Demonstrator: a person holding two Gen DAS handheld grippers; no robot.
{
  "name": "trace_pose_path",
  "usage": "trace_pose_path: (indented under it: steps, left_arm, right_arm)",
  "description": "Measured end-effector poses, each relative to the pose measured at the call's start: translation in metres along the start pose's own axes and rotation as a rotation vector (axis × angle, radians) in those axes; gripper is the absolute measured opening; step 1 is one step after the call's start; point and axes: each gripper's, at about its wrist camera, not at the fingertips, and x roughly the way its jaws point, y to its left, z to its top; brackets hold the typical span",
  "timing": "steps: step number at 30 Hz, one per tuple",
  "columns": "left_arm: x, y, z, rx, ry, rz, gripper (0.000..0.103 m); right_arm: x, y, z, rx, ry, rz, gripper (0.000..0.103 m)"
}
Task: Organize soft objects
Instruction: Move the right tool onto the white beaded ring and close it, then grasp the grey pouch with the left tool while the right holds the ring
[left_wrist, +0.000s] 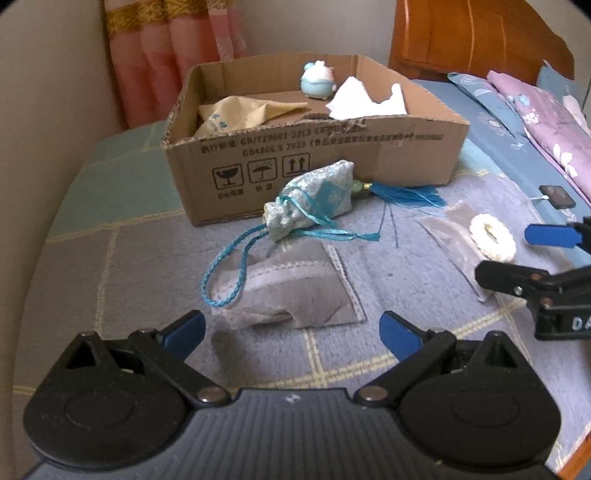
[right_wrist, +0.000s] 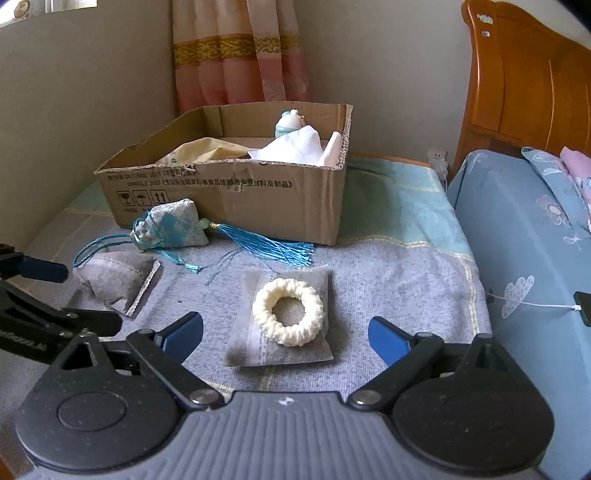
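A cardboard box (left_wrist: 369, 155) (right_wrist: 258, 195) stands on the bed and holds a yellow cloth (left_wrist: 243, 112), a white cloth (left_wrist: 364, 99) and a small blue plush (left_wrist: 317, 81). In front of it lies a blue sachet (left_wrist: 317, 199) (right_wrist: 173, 227) with cord and tassel. A grey pouch (left_wrist: 295, 291) (right_wrist: 110, 280) lies just ahead of my open, empty left gripper (left_wrist: 291, 332). A second grey pouch (right_wrist: 280, 317) carries a cream scrunchie (right_wrist: 290, 312) (left_wrist: 493, 236), just ahead of my open, empty right gripper (right_wrist: 286, 334), which also shows in the left wrist view (left_wrist: 506, 254).
The bed has a grey and teal checked cover (left_wrist: 122, 236). A blue quilt (right_wrist: 524, 236) and pink bedding (left_wrist: 546, 122) lie at the right with a black charger and white cable (right_wrist: 583, 306). A wooden headboard (right_wrist: 524, 74), a wall and pink curtain (right_wrist: 240, 51) stand behind.
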Motion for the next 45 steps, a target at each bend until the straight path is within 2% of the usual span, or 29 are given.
trace_pose_path:
  steps: [13, 24, 29, 33, 37, 41, 45]
  left_arm:
    - [0.016, 0.000, 0.004, -0.027, 0.002, 0.014, 0.101]
    - [0.015, 0.001, 0.003, -0.024, -0.005, 0.017, 0.101]
    - [0.013, 0.001, 0.003, -0.024, -0.026, 0.043, 0.101]
    - [0.014, 0.000, 0.004, -0.033, -0.038, 0.048, 0.101]
    - [0.016, -0.005, 0.004, -0.023, -0.059, 0.093, 0.101]
    - [0.018, -0.007, 0.008, -0.052, -0.060, 0.088, 0.101]
    - [0.022, -0.014, 0.012, -0.071, -0.061, 0.124, 0.100]
  right_arm:
    - [0.004, -0.001, 0.004, -0.013, -0.015, 0.018, 0.077]
    - [0.009, 0.001, 0.004, -0.021, -0.007, 0.009, 0.048]
    - [0.006, 0.002, 0.005, -0.028, -0.012, 0.010, 0.044]
    - [0.005, 0.003, 0.004, -0.029, -0.010, 0.011, 0.044]
    - [0.005, 0.004, 0.004, -0.032, -0.007, 0.011, 0.044]
    - [0.005, 0.004, 0.004, -0.034, -0.007, 0.011, 0.044]
    - [0.005, 0.004, 0.004, -0.034, -0.007, 0.012, 0.044]
